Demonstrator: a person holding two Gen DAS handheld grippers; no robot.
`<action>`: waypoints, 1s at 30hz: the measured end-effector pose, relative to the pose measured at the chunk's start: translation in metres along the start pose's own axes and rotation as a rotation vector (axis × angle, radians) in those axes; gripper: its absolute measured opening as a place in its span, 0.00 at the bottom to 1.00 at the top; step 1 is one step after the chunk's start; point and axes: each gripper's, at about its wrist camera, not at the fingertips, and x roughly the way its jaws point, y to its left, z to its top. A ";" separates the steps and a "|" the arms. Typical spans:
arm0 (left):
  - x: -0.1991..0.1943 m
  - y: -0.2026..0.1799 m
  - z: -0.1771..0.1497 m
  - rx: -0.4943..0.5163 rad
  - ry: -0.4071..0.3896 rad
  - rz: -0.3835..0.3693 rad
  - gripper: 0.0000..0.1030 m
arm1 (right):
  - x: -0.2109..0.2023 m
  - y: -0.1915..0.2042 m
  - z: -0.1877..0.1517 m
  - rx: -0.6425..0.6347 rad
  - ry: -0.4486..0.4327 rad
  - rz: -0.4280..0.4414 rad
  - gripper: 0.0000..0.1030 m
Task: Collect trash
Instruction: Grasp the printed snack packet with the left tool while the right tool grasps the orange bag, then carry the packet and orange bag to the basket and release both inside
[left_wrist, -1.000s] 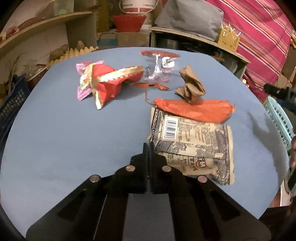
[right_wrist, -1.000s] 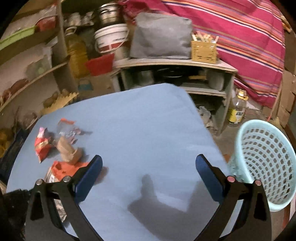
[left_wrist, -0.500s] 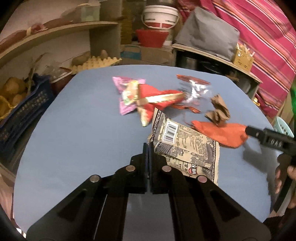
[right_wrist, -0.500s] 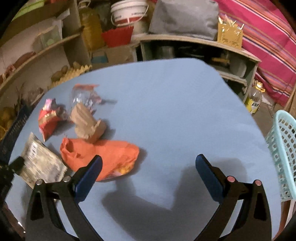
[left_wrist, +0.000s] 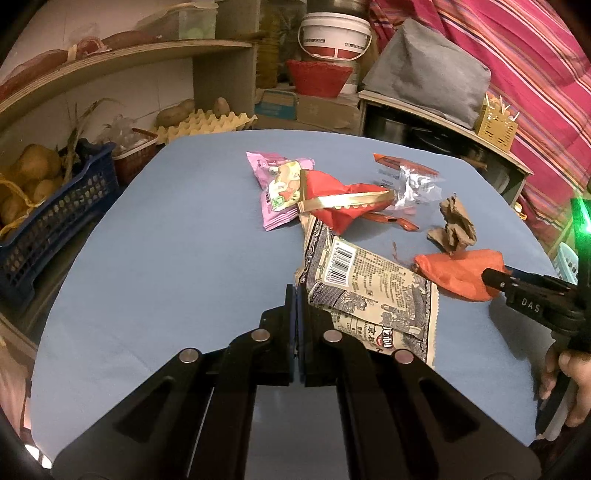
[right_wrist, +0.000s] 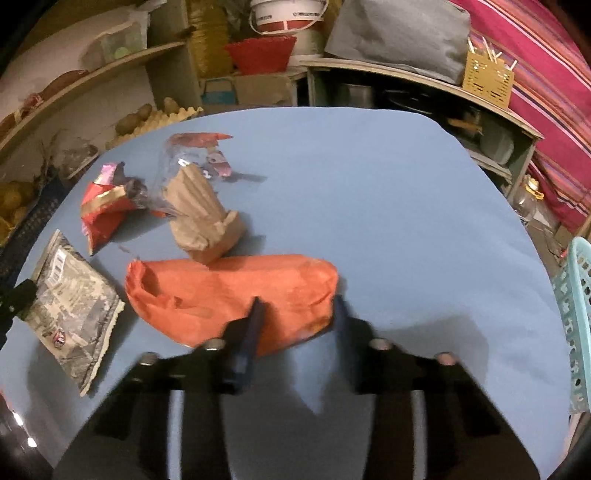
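Note:
Trash lies on the blue table (left_wrist: 177, 240): an orange wrapper (right_wrist: 229, 295) (left_wrist: 460, 273), a crumpled brown paper (right_wrist: 201, 218) (left_wrist: 456, 225), a beige printed snack bag (left_wrist: 369, 291) (right_wrist: 72, 299), a red-gold wrapper (left_wrist: 340, 201) (right_wrist: 103, 210), a pink packet (left_wrist: 275, 188) and a clear wrapper (left_wrist: 410, 182). My left gripper (left_wrist: 297, 295) is shut and empty, just left of the snack bag's corner. My right gripper (right_wrist: 299, 314) is partly closed, its jaws straddling the orange wrapper's near right end; it shows blurred.
A teal laundry-style basket (right_wrist: 576, 325) stands off the table's right edge. A blue crate of potatoes (left_wrist: 40, 218) sits left of the table. Shelves, an egg tray (left_wrist: 207, 123), a red bowl (left_wrist: 319, 77) and a bucket lie behind.
My right gripper moved down and left onto the orange wrapper and its jaws narrowed from wide open. The left gripper drew back slightly, staying shut.

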 end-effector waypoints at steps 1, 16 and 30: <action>-0.001 -0.001 0.000 0.001 -0.004 -0.001 0.00 | -0.001 -0.001 0.000 0.000 -0.003 0.003 0.21; -0.025 -0.044 0.012 0.022 -0.066 -0.063 0.00 | -0.051 -0.065 0.008 0.063 -0.114 0.021 0.11; -0.051 -0.144 0.039 0.095 -0.136 -0.174 0.00 | -0.115 -0.173 -0.002 0.177 -0.231 -0.058 0.10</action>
